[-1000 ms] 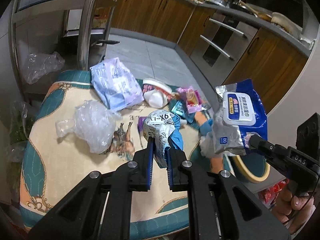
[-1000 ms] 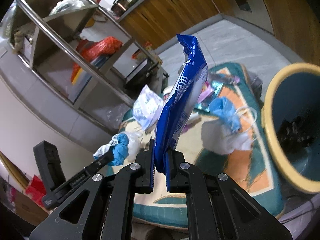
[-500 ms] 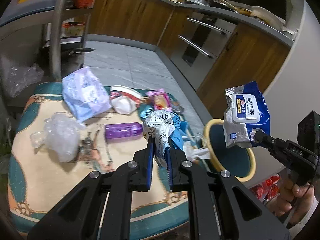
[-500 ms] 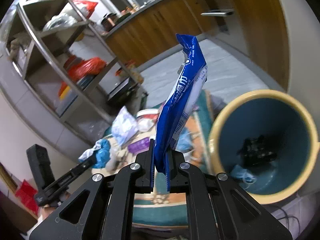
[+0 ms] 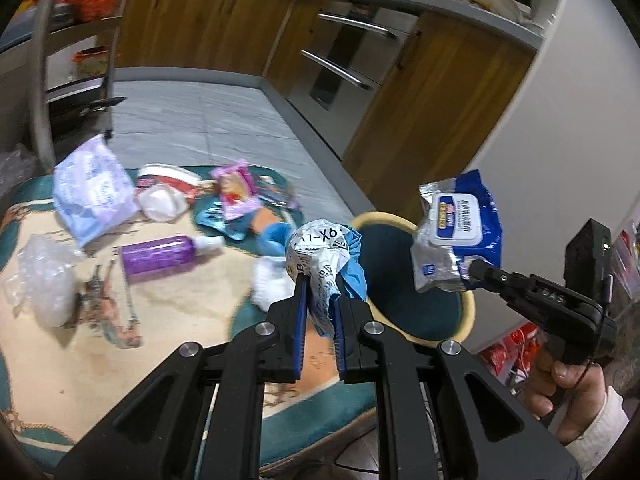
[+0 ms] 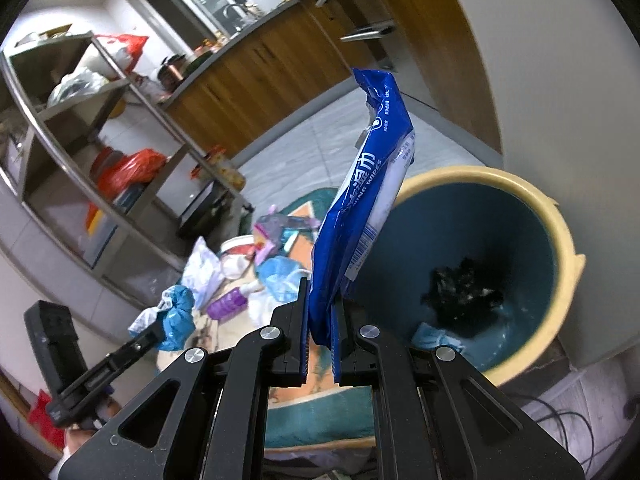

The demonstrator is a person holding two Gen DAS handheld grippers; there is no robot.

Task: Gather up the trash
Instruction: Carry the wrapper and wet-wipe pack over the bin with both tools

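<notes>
**Both grippers loaded, wipes pack at the bin**

Your left gripper (image 5: 319, 308) has its jaws pinched tight on a crumpled wad of printed white wrapper and blue plastic (image 5: 324, 258). The wad sticks up above the fingertips. In the left wrist view it sits over the table edge, just beside the bin (image 5: 466, 316).

Your right gripper (image 6: 320, 322) is clamped on the lower edge of a blue wet-wipes pack (image 6: 360, 208). The pack stands upright out of the jaws. In the right wrist view it is in front of the bin's open mouth; the left wrist view shows it raised above the bin's far side. Cannot tell whether it is exactly over the opening.

The bin has a cream rim (image 6: 560, 240) and a dark teal inside, with a black clump (image 6: 460, 292) and a pale blue scrap (image 6: 434, 338) at the bottom.

Trash on the patterned tablecloth (image 5: 60, 360):
- purple bottle (image 5: 160, 254), lying on its side
- clear plastic bag (image 5: 44, 276), near the left edge
- pale lilac packet (image 5: 92, 194)
- white bowl-like container (image 5: 162, 200), just beside the lilac packet
- pink snack wrapper (image 5: 236, 192) on top of teal wrappers
- white tissue (image 5: 268, 284), near the left gripper's tips
</notes>
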